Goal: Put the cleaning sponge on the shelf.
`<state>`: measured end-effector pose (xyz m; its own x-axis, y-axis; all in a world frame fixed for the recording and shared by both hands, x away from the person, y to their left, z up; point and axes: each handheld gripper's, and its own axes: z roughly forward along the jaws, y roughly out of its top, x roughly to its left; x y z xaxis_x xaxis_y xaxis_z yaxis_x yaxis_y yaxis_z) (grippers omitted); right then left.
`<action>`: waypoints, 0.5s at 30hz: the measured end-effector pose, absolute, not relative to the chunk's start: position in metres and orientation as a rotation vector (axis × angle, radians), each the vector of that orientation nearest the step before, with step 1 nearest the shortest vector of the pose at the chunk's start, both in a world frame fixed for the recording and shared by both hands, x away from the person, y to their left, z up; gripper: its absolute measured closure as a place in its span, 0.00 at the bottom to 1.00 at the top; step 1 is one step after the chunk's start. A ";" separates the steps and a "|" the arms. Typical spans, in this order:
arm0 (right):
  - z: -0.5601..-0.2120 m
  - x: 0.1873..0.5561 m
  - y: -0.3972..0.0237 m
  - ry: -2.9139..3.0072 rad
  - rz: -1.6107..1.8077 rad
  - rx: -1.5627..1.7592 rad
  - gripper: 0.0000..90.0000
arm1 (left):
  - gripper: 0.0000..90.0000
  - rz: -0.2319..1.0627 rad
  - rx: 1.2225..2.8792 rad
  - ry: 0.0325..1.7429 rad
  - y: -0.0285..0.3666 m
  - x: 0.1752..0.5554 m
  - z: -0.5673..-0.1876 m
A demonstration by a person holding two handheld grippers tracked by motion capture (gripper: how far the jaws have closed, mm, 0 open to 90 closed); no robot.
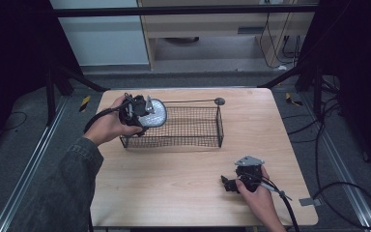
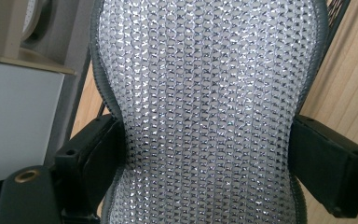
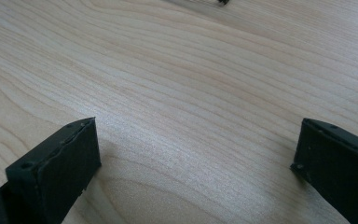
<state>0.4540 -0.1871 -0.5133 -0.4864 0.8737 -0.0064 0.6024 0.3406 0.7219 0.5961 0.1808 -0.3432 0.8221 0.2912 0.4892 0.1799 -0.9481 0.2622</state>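
Note:
A silvery, glittering woven pad [image 2: 205, 84] with a grey rim is clamped between the two black jaws of my left gripper [image 1: 144, 115], which is shut on it. In the high view the pad [image 1: 155, 113] hangs over the left end of a black wire basket [image 1: 193, 139] at the back middle of the table. My right gripper [image 1: 229, 183] rests low over the table near the front right. Its jaws stand wide apart with nothing between them, and bare wood shows under my right gripper [image 3: 196, 154].
The wooden table [image 1: 174, 183] has bare surface in front of the basket. A thin rod with a round end [image 1: 219, 101] runs along the basket's back rim. Dark frame posts and cables surround the table on the floor.

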 end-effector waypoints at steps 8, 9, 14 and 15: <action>-0.513 0.454 -0.187 2.216 0.940 1.302 0.01 | 0.15 0.821 2.794 0.318 0.176 0.595 -0.350; -0.513 0.454 -0.187 2.216 0.940 1.302 0.01 | 0.15 0.815 2.793 0.319 0.177 0.596 -0.352; -0.513 0.454 -0.187 2.216 0.940 1.302 0.01 | 0.15 0.798 2.783 0.321 0.179 0.606 -0.354; -0.513 0.454 -0.187 2.216 0.940 1.301 0.01 | 0.15 0.789 2.778 0.328 0.179 0.609 -0.355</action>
<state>0.4538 -0.1869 -0.5133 -0.4851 0.8744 -0.0056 0.6037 0.3395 0.7213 0.6086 0.1788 -0.3551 0.8294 0.2758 0.4858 0.1494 -0.9475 0.2828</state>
